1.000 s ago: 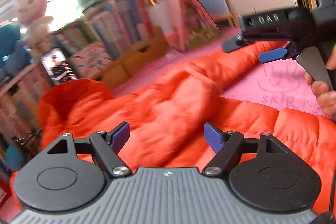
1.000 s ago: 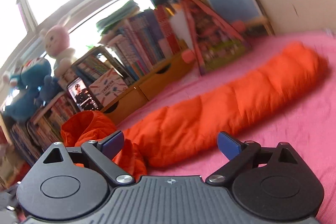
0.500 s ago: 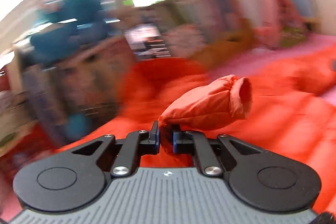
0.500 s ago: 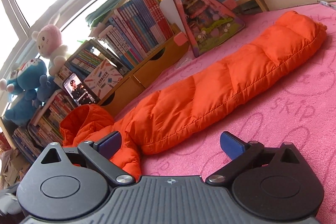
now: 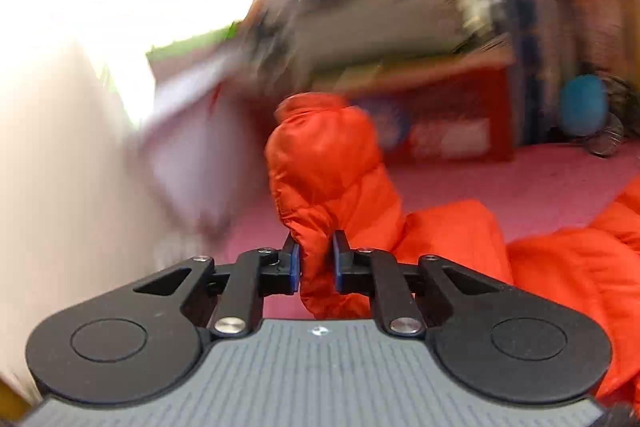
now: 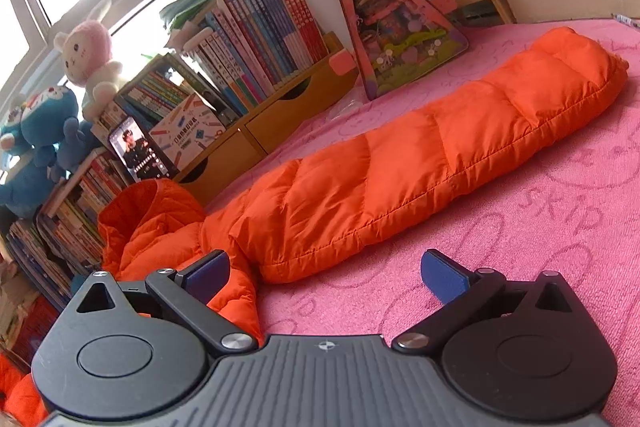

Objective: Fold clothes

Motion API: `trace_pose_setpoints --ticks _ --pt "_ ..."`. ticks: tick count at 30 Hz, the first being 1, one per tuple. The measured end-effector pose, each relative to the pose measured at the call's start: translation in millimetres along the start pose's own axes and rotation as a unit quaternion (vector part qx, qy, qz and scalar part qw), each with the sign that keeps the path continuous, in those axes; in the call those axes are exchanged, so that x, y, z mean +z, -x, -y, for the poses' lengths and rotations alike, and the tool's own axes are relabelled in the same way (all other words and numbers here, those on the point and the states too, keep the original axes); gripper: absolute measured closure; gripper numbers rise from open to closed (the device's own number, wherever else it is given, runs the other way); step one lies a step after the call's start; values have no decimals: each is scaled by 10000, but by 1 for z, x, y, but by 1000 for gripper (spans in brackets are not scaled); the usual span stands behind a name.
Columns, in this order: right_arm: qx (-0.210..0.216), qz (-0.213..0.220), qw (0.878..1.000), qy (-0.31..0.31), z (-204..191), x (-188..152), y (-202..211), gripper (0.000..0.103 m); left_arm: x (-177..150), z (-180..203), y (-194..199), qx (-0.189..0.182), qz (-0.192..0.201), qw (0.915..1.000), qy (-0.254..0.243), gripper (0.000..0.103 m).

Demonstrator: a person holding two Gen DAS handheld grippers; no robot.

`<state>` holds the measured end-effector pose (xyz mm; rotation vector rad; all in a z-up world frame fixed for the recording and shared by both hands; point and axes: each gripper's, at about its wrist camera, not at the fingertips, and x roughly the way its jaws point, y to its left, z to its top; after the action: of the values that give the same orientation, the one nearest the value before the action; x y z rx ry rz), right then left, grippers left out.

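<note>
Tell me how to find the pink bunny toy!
Look at the long row of books standing under the bright window. Follow the shelf tops to the left end, where two soft toys sit side by side. The bunny is the pink and white one with upright ears, just right of the blue plush toy.

Ahead of your right gripper [image 6: 324, 269], bare pink cover [image 6: 540, 227] gives free passage to the right. The orange jacket [image 6: 400, 163] blocks forward-left; the bookshelf [image 6: 248, 67] stands beyond it.
</note>
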<state>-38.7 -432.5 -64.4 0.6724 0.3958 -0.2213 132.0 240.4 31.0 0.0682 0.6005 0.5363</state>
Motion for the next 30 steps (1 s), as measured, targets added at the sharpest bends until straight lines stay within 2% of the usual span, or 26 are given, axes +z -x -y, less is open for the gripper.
trace_pose_setpoints --ticks 2,5,7,10,13,15,17,18,20,22,24,27,29,30 --pt "-77 -30 9999 93 -3 0 -1 0 -6 -15 -5 -134 -216 9985 490 87" --pt "-198 -84 9995 251 -9 -1 -3 0 -12 -20 -4 -46 -199 9976 663 85" --pt "-264 -125 9990 352 -13 -1 -4 0 -13 -17 10 -30 13 9976 692 85" --pt "-154 -322 9979 531 -17 4 -10 0 -10 -16 35 -18 490 9961 733 78" --pt "2 -644 9961 596 -20 16 -23 0 2 -15 54 261 878 9916 914 72" --pt "5 -735 9955 592 -24 25 -34 0 11 -16 57 468 959 9879 1129 70" --pt "-66 -803 9950 591 -27 30 -46 0 17 -18 53 636 846 9851 1353 69" --pt "-105 -846 9946 595 -29 32 -51 0 18 -18 51 559 739 9855 1421 69" --pt "-131 -858 9941 657 -33 32 -58 0 14 -13 54 120 644 9882 1383 70" --pt "-160 -852 9935 735 -37 31 -63 0 3 5 69 -542 789 9908 953 69" --pt "-193 -829 9929 827 -42 29 -68 0 -8 24 84 -1196 910 9873 514 69" --pt "-211 -857 9927 825 -47 26 -69 0 -26 60 101 -2278 762 9707 70 69" --pt "16 -926 9935 662 -47 25 -65 0 -37 82 106 -2770 552 9592 -164 69" --pt "257 -983 9935 516 -44 24 -62 0 -41 93 107 -2879 482 9560 -295 69"
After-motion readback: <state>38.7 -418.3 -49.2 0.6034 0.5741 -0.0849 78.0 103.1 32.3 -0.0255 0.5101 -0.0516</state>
